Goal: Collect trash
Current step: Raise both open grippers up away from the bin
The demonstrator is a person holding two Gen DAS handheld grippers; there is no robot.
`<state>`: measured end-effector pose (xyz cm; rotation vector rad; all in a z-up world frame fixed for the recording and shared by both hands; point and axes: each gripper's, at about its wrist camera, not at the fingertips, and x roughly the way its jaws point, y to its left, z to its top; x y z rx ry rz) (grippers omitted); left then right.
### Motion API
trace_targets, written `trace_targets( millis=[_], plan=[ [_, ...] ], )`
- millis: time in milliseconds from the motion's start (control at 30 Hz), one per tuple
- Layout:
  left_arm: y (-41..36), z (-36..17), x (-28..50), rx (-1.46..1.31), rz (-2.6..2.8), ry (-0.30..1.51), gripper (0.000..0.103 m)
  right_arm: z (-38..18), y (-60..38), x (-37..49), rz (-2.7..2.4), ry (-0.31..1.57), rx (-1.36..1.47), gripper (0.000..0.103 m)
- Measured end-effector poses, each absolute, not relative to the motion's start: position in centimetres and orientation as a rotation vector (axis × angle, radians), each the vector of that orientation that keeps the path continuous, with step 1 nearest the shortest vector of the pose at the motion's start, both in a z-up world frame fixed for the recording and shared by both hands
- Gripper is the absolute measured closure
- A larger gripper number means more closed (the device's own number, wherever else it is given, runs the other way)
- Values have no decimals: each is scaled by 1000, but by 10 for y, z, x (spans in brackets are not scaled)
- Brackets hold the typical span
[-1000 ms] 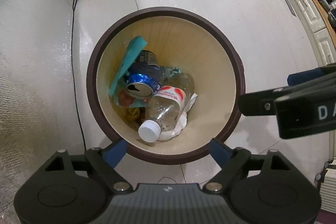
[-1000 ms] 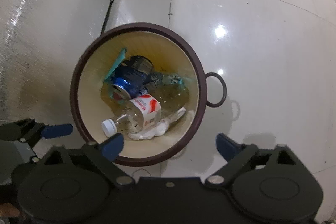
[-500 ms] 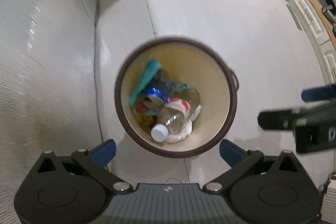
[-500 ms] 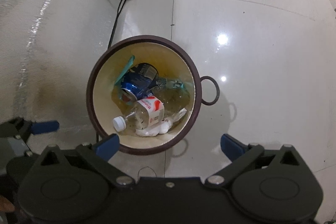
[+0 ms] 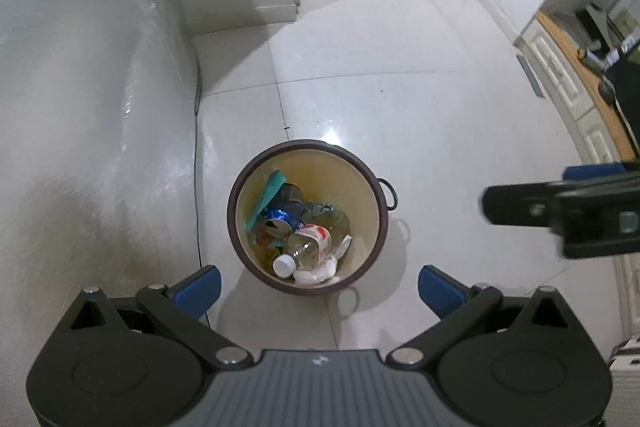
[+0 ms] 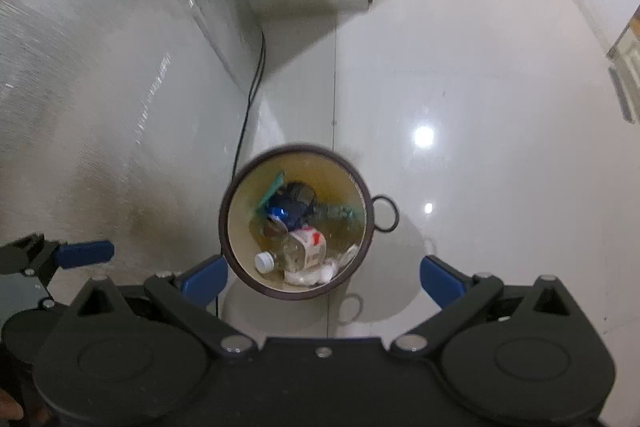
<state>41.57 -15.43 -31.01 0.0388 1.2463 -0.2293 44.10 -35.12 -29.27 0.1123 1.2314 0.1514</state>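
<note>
Only the left wrist view shows a cabinet (image 5: 568, 95) beyond the bin (image 5: 380, 223).

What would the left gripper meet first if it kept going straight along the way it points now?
Probably the trash bin on the floor: it sits between the open left gripper fingertips' line. Nothing is between them, so the plastic bottle on top of the trash would likely come first, though depth is unclear.

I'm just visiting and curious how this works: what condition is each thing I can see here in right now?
Round brown-rimmed waste bin: upright on the floor, uncovered, partly filled.
Clear plastic bottle with white cap: capped, lying on its side in the bin.
Blue drink can: opened, lying in the bin.
Left gripper: open, empty.
Right gripper: open, empty.
</note>
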Motion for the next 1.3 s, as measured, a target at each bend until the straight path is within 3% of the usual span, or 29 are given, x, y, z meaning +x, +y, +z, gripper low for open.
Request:
trace_targets(
  millis=[300, 700, 1300],
  plan=[
    [-140, -233, 358, 35, -139, 1123, 0, -202, -370, 367, 164, 1104, 102, 0],
    [-123, -146, 266, 11, -133, 873, 0, -146, -374, 277, 177, 934, 131, 0],
    [-85, -141, 188, -51, -60, 795, 0, -129, -349, 180, 104, 753, 84, 0]
  ],
)
